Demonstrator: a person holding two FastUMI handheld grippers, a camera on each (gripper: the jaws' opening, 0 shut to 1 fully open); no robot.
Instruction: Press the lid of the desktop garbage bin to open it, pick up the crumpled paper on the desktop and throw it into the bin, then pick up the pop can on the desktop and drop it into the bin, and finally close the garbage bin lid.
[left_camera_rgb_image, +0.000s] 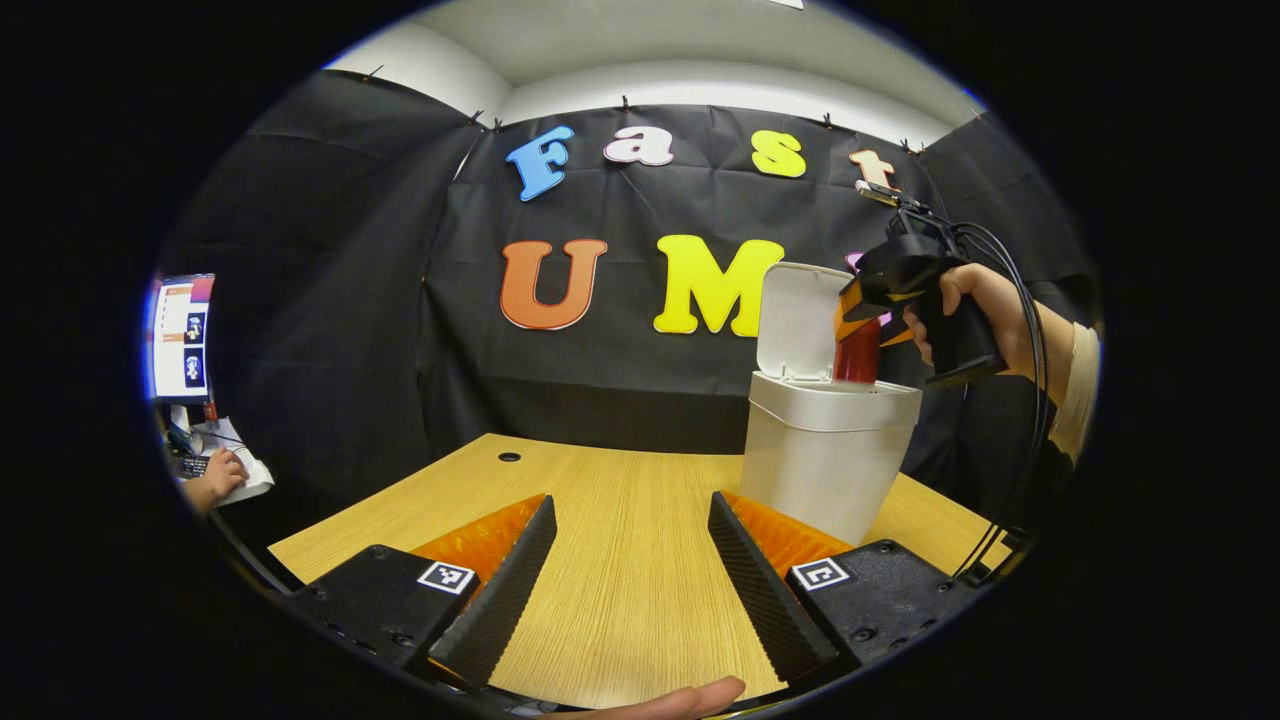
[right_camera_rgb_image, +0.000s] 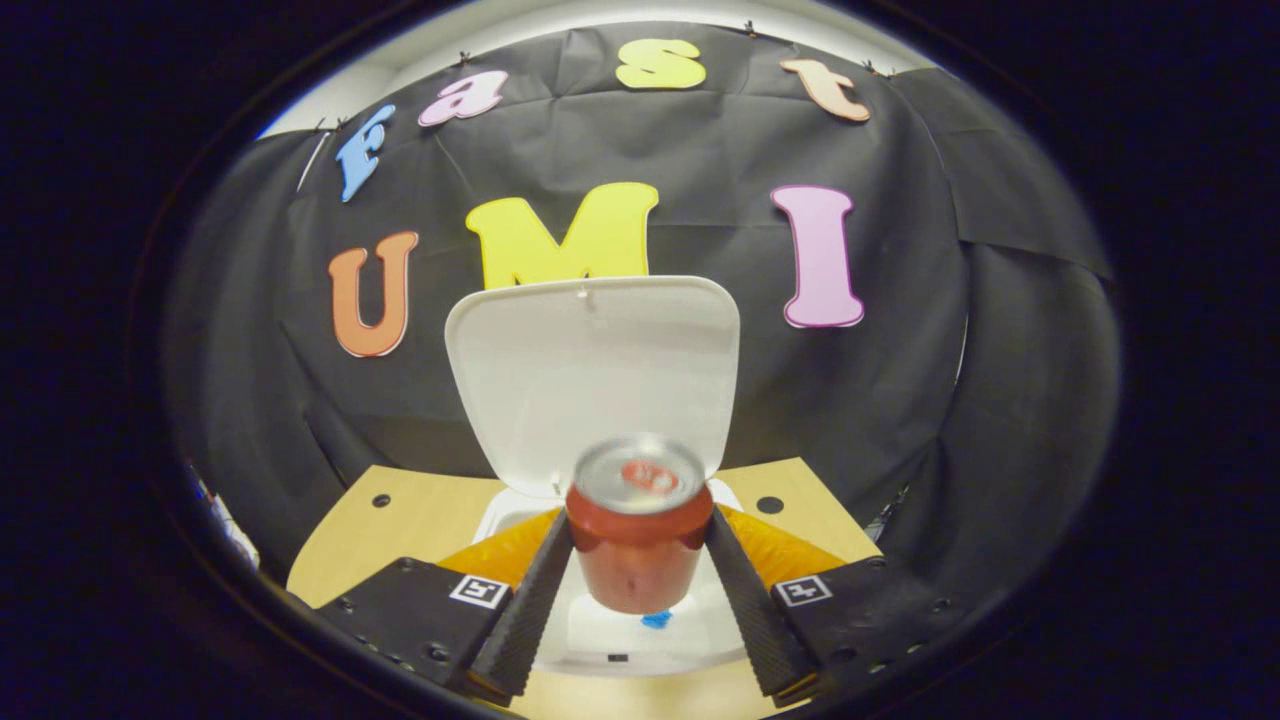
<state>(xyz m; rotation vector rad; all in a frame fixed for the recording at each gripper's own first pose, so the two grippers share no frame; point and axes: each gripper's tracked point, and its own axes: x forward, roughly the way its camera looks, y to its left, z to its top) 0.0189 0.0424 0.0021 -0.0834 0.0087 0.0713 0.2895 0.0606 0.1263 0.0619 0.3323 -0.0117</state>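
The white desktop bin (left_camera_rgb_image: 825, 470) stands on the wooden table (left_camera_rgb_image: 620, 600) to the right, its lid (left_camera_rgb_image: 800, 320) tipped up and open. A hand holds my right gripper (left_camera_rgb_image: 865, 315) over the bin's mouth, shut on a red pop can (left_camera_rgb_image: 858, 352) whose lower end dips behind the rim. In the right gripper view the can (right_camera_rgb_image: 640, 555) sits upright between both fingers of the right gripper (right_camera_rgb_image: 638, 518), above the bin's opening (right_camera_rgb_image: 600, 630), with the raised lid (right_camera_rgb_image: 590, 370) behind it. My left gripper (left_camera_rgb_image: 630, 500) hovers low over the table, open, with nothing between its fingers.
A monitor (left_camera_rgb_image: 182, 335) and a person's hand on a keyboard (left_camera_rgb_image: 215, 478) are at the far left, beyond the table. The tabletop has a cable hole (left_camera_rgb_image: 509, 457) near its back edge. Cables (left_camera_rgb_image: 1020, 330) hang from the right gripper.
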